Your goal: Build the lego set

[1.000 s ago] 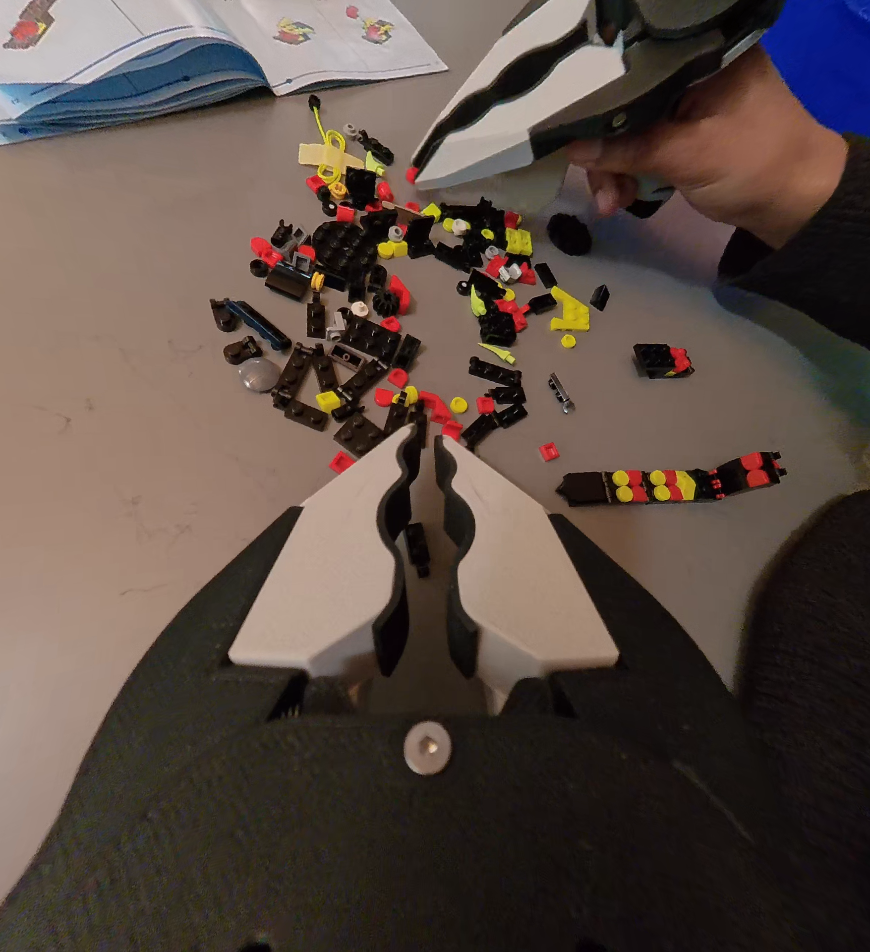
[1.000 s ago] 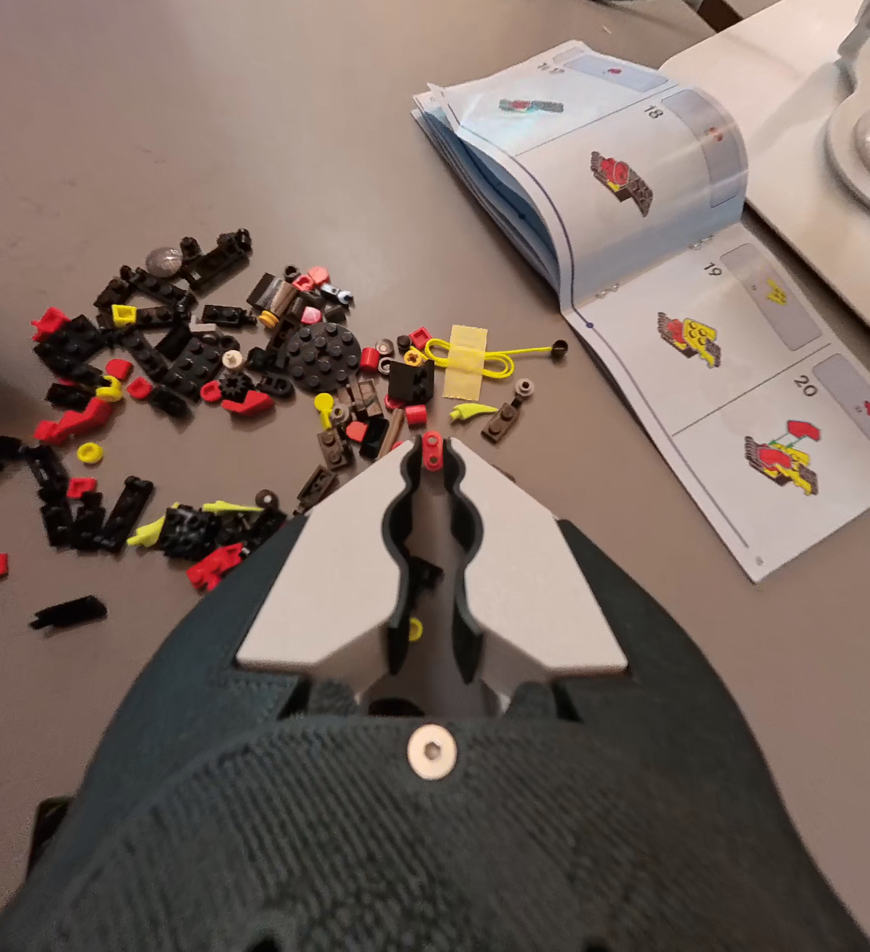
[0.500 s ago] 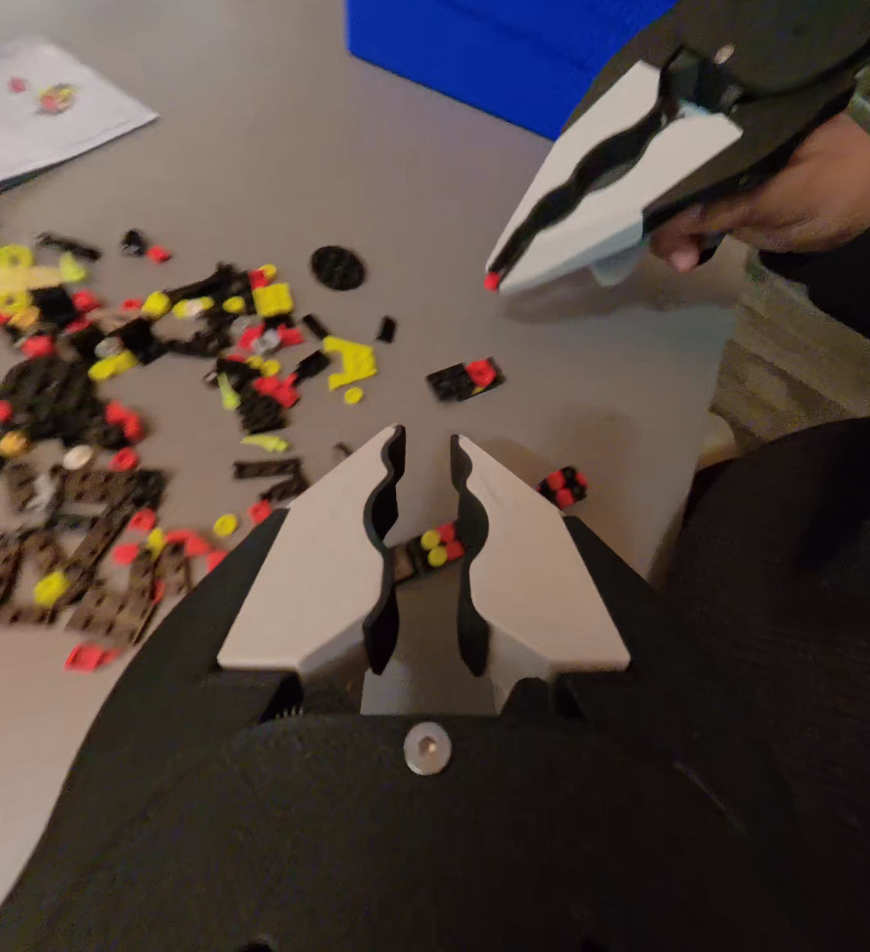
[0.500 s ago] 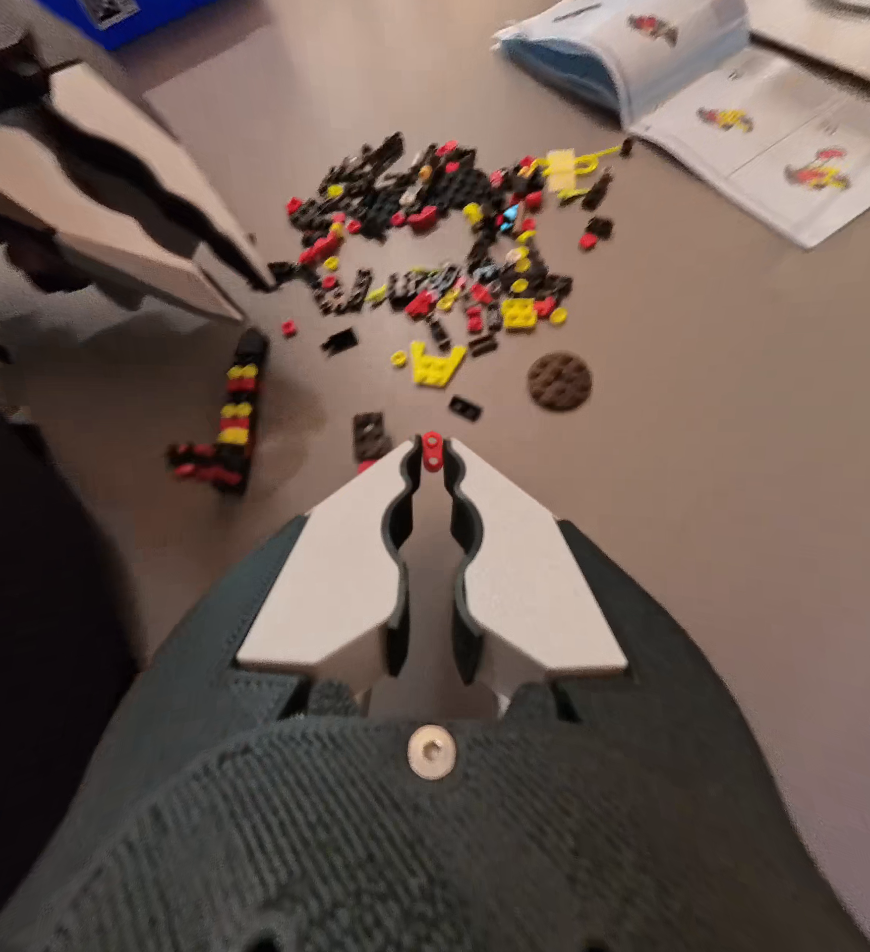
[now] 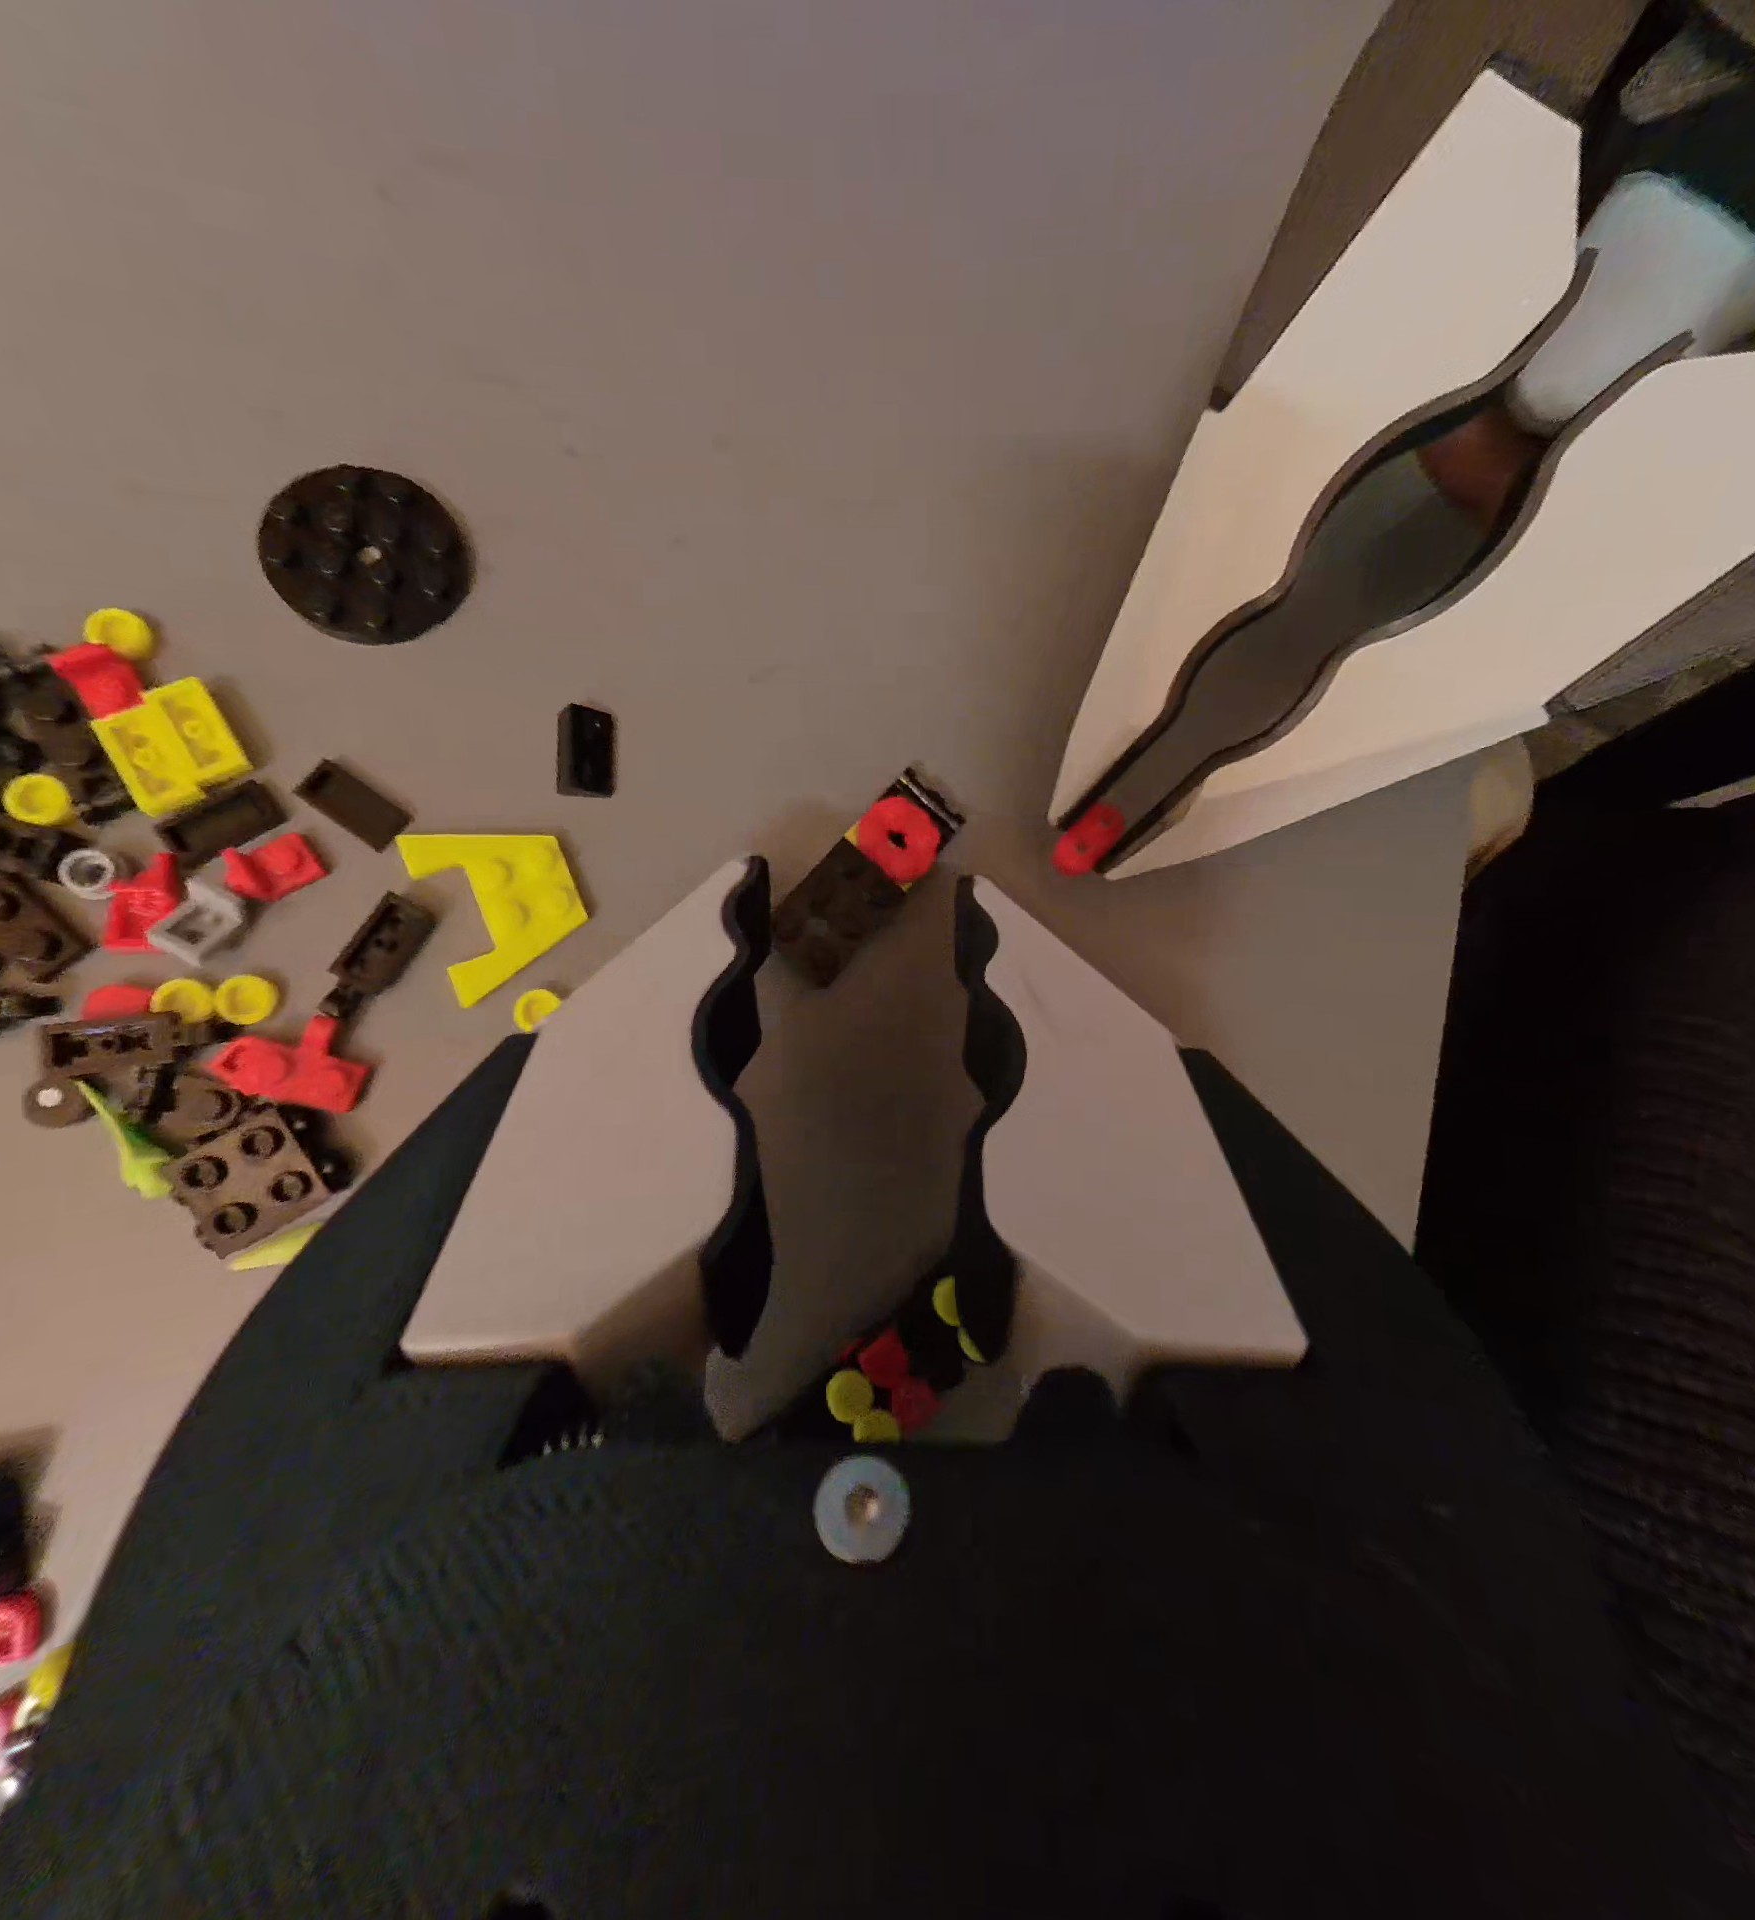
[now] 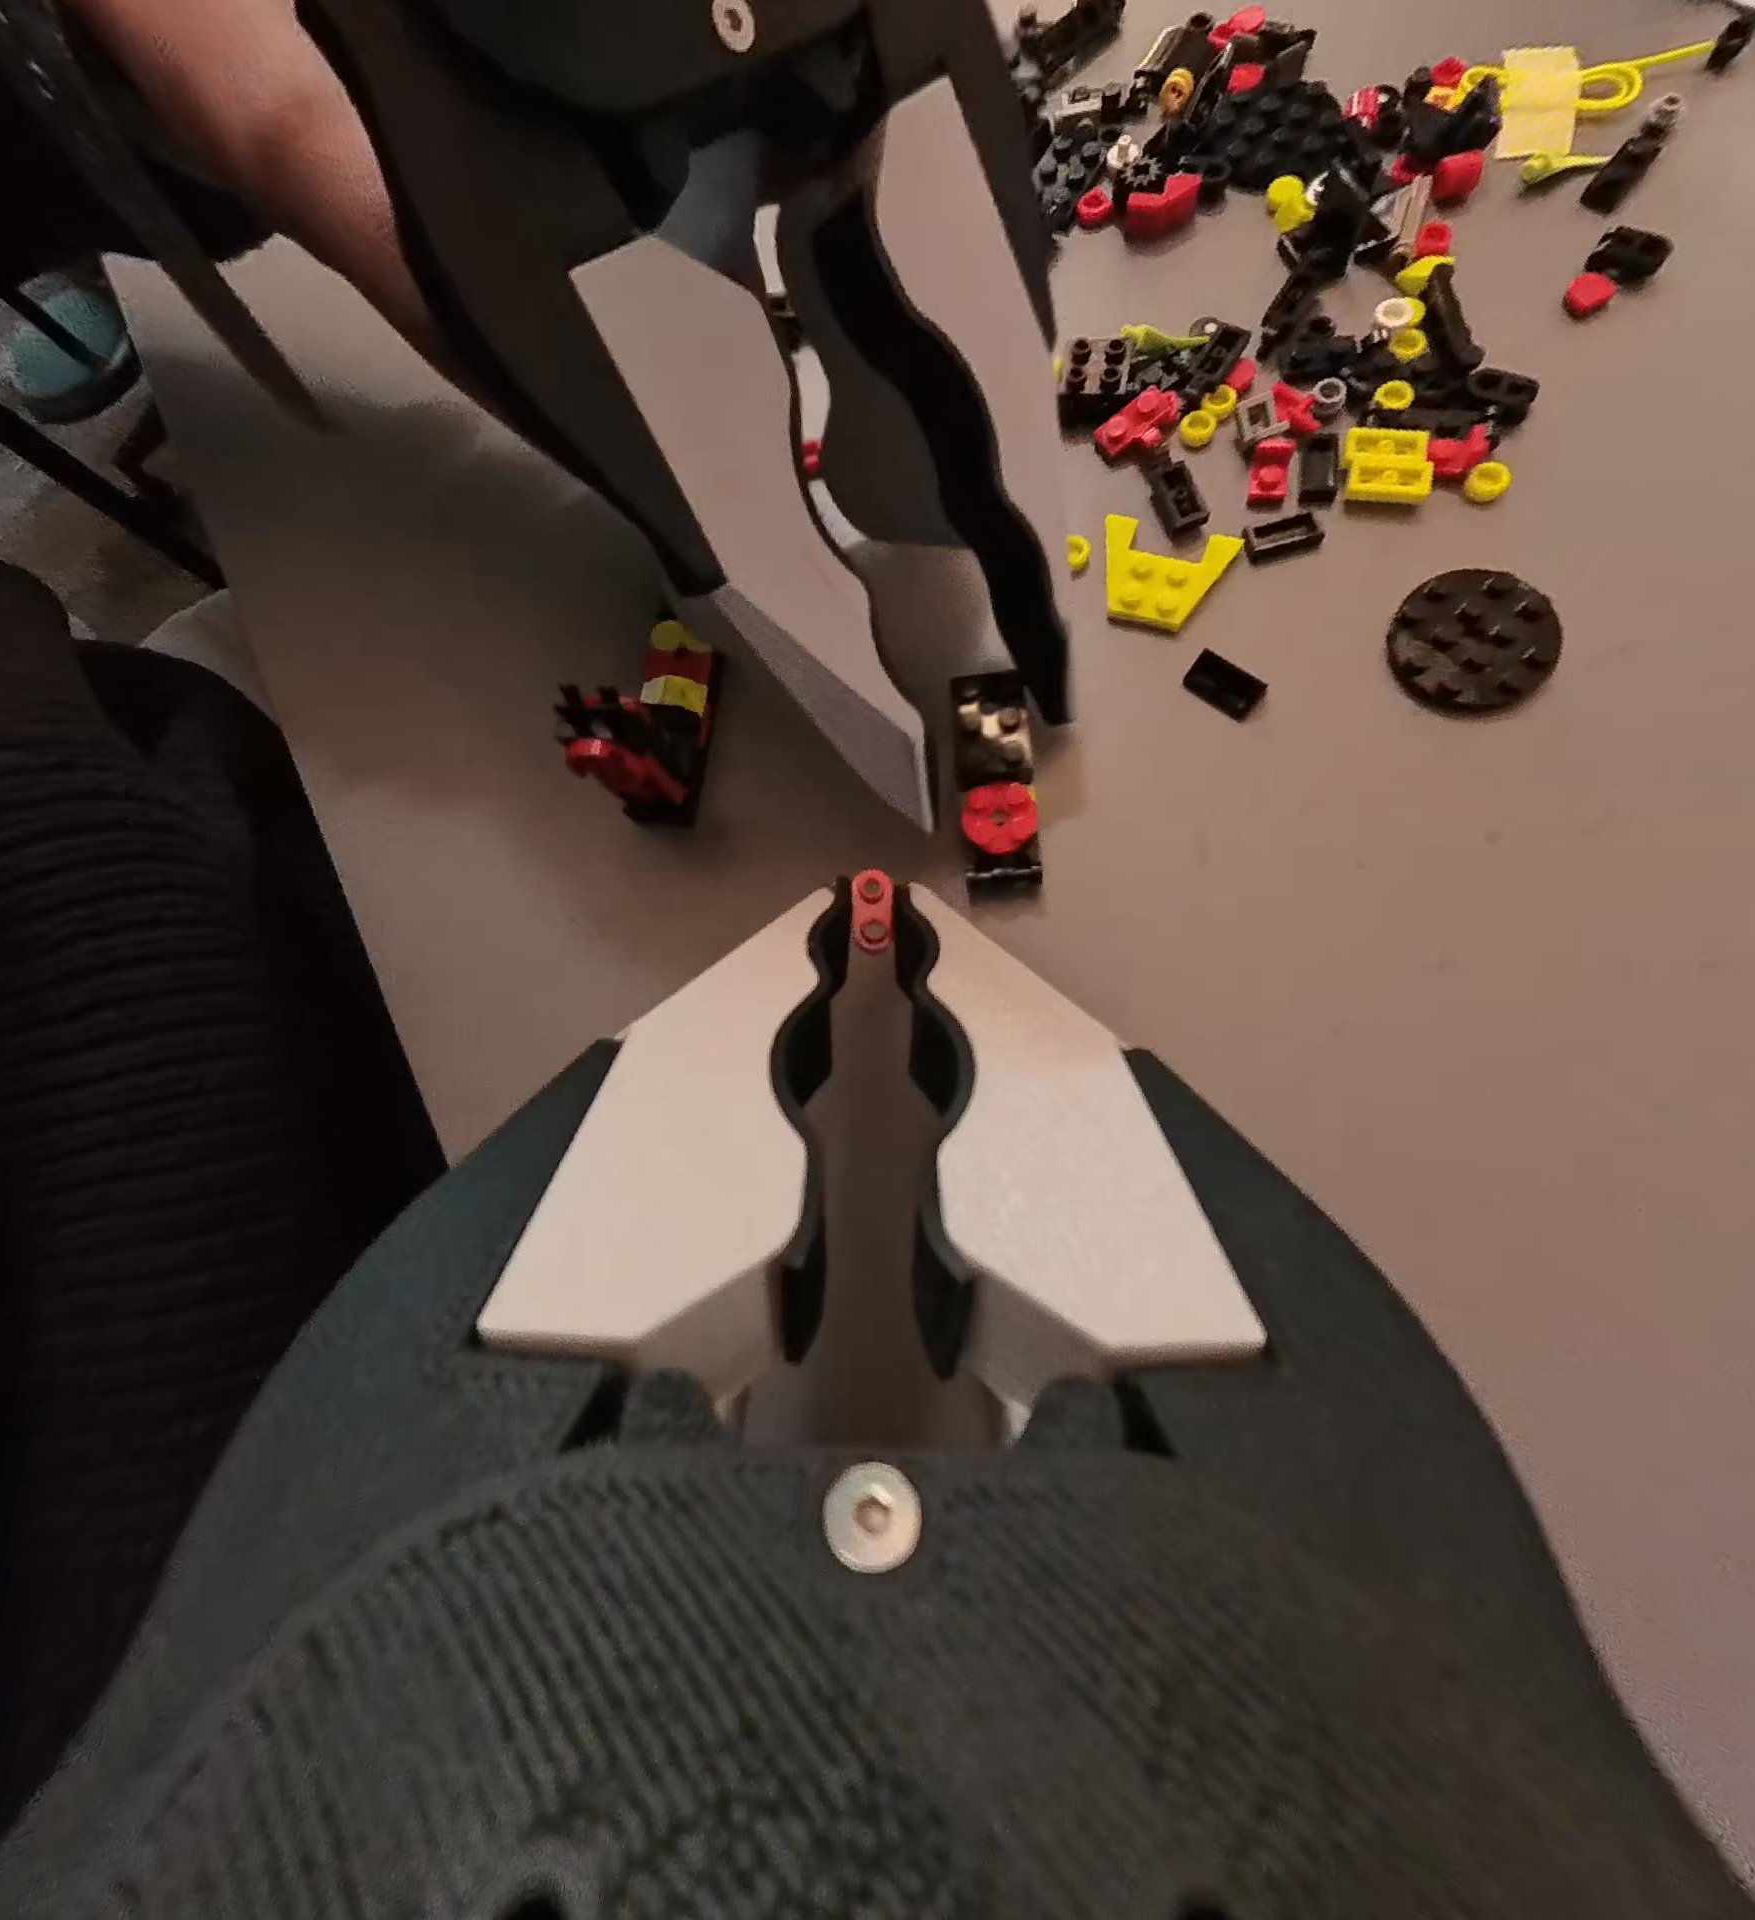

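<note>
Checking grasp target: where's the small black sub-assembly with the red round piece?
On the table, the black sub-assembly lies just beyond the open left hand-held gripper, left of the right hand-held gripper holding a small red piece.

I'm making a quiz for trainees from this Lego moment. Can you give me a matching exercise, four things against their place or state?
Things:
1. small red piece
2. left gripper
3. round black plate
4. yellow wedge plate

Places or states:
A. open, around a small black assembly
B. lying alone, apart from the pile
C. pinched in the right gripper
D. at the pile's edge

Pairs: 1-C, 2-A, 3-B, 4-D
</note>
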A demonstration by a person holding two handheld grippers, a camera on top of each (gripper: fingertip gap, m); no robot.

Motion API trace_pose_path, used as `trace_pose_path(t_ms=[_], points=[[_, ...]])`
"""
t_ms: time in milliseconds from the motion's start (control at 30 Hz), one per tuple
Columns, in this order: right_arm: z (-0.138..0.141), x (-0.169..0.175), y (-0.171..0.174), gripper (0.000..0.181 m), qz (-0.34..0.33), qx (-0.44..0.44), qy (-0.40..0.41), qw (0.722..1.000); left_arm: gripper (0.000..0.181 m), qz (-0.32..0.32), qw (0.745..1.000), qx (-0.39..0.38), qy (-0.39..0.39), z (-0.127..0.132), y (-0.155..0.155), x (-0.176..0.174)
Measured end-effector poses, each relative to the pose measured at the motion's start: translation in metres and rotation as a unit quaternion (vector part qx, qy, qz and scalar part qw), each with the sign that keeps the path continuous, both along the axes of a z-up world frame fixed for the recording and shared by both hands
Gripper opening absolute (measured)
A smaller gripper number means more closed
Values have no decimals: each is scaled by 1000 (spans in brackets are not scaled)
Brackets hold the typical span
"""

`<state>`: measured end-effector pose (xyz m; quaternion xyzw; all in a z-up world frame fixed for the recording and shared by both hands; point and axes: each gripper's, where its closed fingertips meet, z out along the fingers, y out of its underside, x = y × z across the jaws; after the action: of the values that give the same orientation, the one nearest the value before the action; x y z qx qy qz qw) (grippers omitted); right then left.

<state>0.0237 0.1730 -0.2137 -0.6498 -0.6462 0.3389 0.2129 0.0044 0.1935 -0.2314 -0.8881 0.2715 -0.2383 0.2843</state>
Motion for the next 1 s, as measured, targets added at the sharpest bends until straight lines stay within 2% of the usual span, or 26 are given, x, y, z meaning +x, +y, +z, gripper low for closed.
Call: trace_pose_path(t_ms=[167,300,400,600,1000], points=[[-9,-1,10,7,-23,-4,-13,1000,33,-3,1000,-16,-20,3,-12,2],[-10,-1,20,7,-43,1,-15,999,27,-23,995,-52,-82,13,-29,11],[-11,0,22,7,-47,0,-16,999,27,-21,991,-63,-113,20,-29,13],[0,-6,17,7,-47,-26,10,999,25,18,989,-83,-121,14,-22,4],[-9,-21,13,7,-76,-25,-8,997,25,13,985,-111,-135,9,-25,10]])
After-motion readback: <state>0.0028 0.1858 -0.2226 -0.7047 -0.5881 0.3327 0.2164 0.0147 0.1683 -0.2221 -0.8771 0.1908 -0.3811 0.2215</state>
